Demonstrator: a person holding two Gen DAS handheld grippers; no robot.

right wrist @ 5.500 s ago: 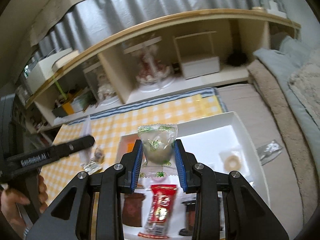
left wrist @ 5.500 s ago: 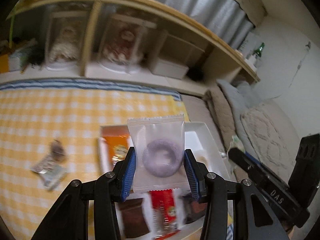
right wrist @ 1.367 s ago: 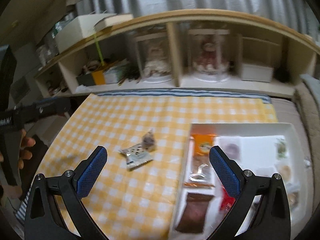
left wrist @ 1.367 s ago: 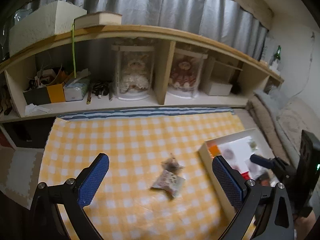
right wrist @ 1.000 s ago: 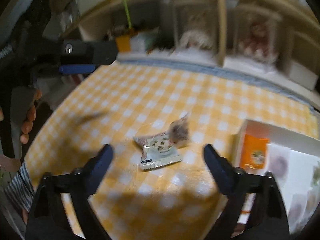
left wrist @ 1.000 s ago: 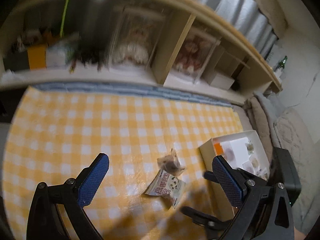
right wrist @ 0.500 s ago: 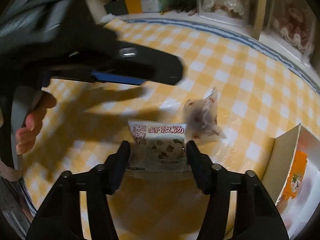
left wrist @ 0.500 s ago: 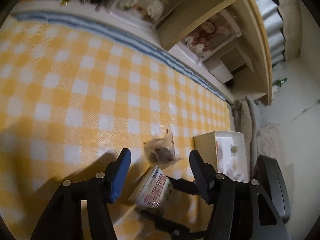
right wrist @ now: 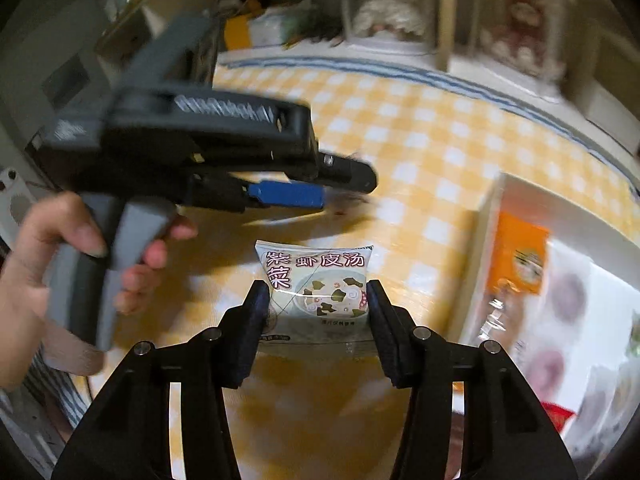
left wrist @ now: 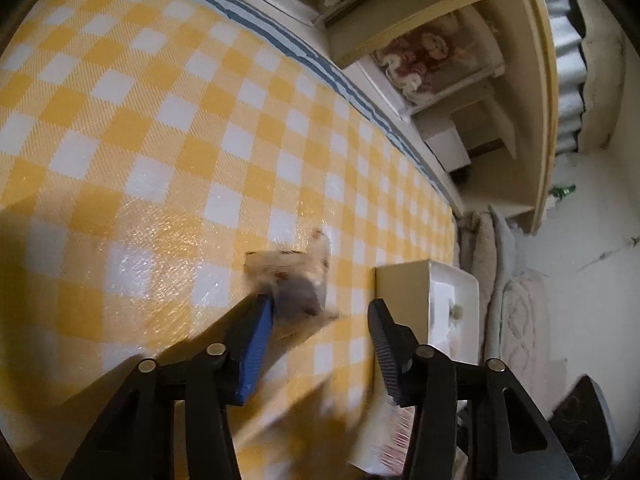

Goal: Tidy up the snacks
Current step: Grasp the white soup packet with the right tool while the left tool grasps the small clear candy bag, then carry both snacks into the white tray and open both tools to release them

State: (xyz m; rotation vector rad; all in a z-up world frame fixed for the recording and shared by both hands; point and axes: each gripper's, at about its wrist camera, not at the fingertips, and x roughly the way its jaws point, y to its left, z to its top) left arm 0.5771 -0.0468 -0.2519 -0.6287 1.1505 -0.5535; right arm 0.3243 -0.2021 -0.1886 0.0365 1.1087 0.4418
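Observation:
A small clear packet with a dark sweet [left wrist: 300, 284] lies on the yellow checked cloth [left wrist: 160, 128]. My left gripper [left wrist: 320, 316] is open, low over the cloth, its left pad touching the packet. A white soup packet with printed characters [right wrist: 318, 286] lies flat between the pads of my right gripper [right wrist: 318, 300], which is open around it, pads at its edges. The left gripper also shows in the right wrist view [right wrist: 304, 192], held by a hand, just beyond the soup packet. The white tray [right wrist: 486, 216] with several snacks stands to the right.
The tray also shows in the left wrist view [left wrist: 404, 280] right of the clear packet. A wooden shelf with doll cases [right wrist: 384, 8] runs along the far side of the cloth. Cushions [left wrist: 520, 312] lie beyond the tray.
Both grippers have dropped lower and closed in on the two loose packets. The left one has reached the clear packet; the right one's jaws have narrowed around the soup packet.

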